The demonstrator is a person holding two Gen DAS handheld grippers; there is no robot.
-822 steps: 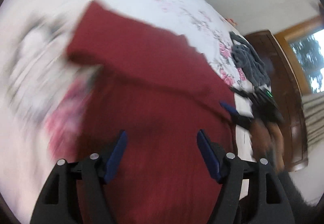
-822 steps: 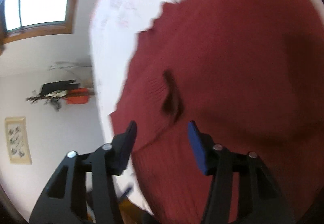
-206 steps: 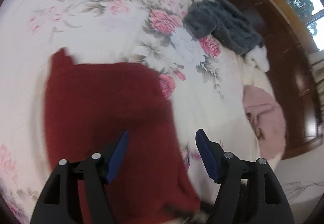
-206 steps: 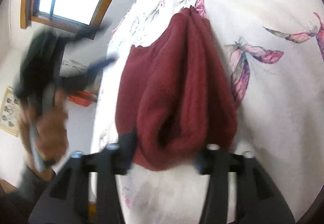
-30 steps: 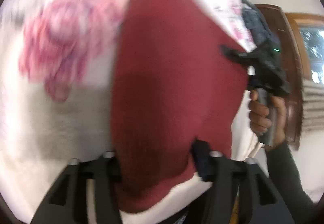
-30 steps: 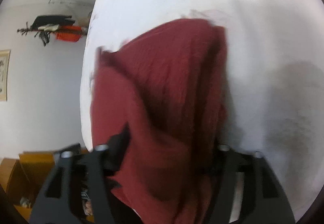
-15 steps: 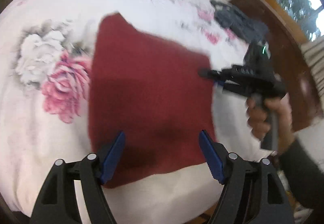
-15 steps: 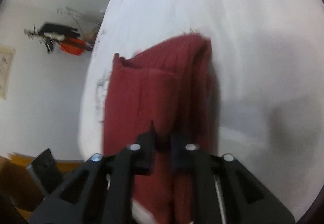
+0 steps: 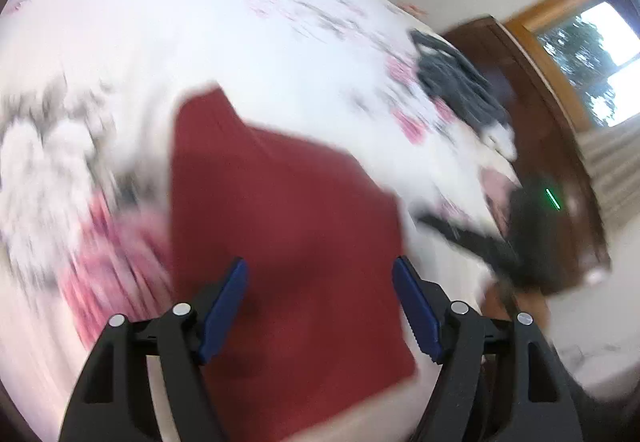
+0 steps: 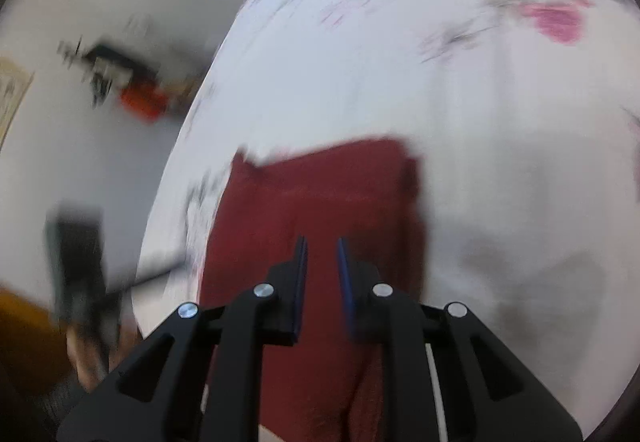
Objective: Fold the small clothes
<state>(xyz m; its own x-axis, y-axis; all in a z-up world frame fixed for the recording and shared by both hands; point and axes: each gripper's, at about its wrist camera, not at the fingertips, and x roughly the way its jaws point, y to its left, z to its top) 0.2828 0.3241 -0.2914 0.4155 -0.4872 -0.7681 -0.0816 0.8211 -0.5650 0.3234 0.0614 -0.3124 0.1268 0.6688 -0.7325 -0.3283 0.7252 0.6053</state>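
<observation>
A dark red knit garment lies folded into a rough rectangle on the flowered bedspread. My left gripper hovers over its near edge, open, with nothing between the blue pads. In the right wrist view the same garment lies just ahead of my right gripper. Its jaws stand almost together with a thin gap and hold nothing. The right gripper also shows as a dark blur beyond the garment's right edge. Both views are motion-blurred.
A grey garment pile and a pink one lie at the bed's far right edge, beside a dark wooden cabinet. A hand holds the left gripper off the bed's left side. Wall and window lie beyond.
Both grippers have let go of the red garment, which now lies flat. The left one opened and drew back; the right one closed to a thin gap and pulled away.
</observation>
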